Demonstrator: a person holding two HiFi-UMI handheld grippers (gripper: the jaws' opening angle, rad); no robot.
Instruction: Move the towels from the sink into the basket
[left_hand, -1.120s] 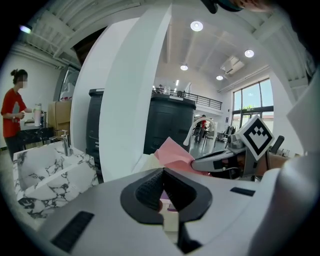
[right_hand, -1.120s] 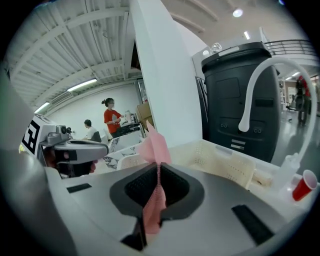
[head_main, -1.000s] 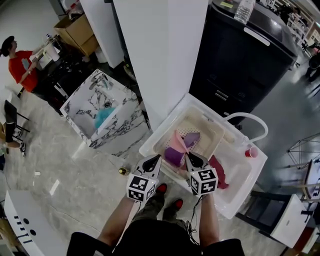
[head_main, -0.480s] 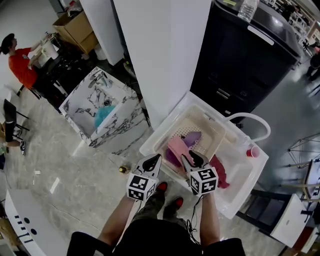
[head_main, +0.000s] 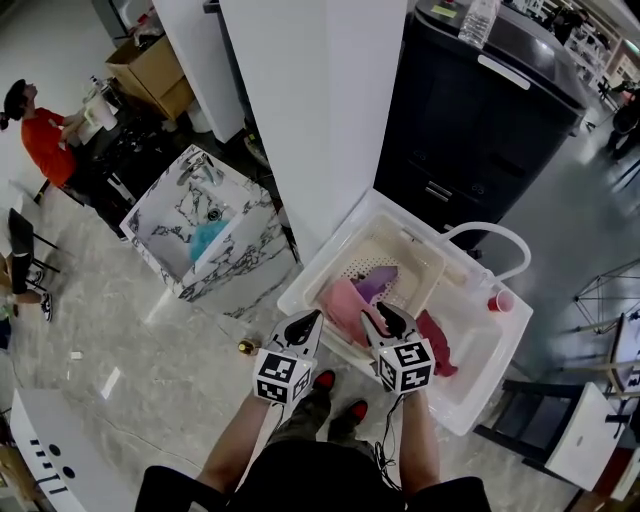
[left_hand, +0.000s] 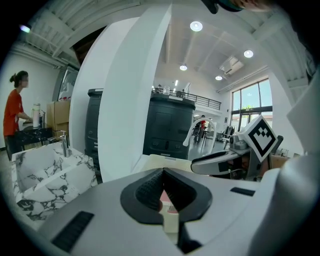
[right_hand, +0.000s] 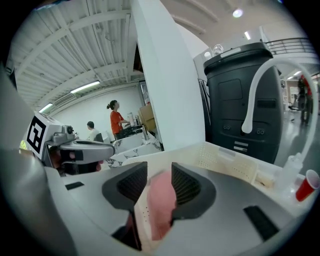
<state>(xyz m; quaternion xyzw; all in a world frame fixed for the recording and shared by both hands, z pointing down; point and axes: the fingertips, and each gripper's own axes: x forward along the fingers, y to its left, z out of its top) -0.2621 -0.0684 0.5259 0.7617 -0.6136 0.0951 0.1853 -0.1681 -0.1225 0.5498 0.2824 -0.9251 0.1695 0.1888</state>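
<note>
A cream perforated basket (head_main: 428, 252) stands in the left part of the white sink (head_main: 492, 362). A pink towel (head_main: 343, 300) lies in the basket against its near rim, with a purple towel (head_main: 378, 284) behind it. A dark red towel (head_main: 436, 340) lies in the sink to the right of the basket. My right gripper (head_main: 388, 320) hovers at the basket's near rim; its jaws are opening, and in the right gripper view the pink towel (right_hand: 161, 200) hangs loose between them. My left gripper (head_main: 305, 325) is shut and empty, just left of the basket.
A white hose faucet (head_main: 492, 236) and a red cup (head_main: 500, 301) are at the sink's far right. A black cabinet (head_main: 490, 120) and a white pillar (head_main: 320, 110) stand behind. A marble washstand (head_main: 200, 225) with a teal cloth is to the left; a person in red (head_main: 50, 130) is far left.
The pink towel, held up over the basket by my right gripper, has sunk into the basket. The right jaws have gone from shut to open. The left gripper has barely moved.
</note>
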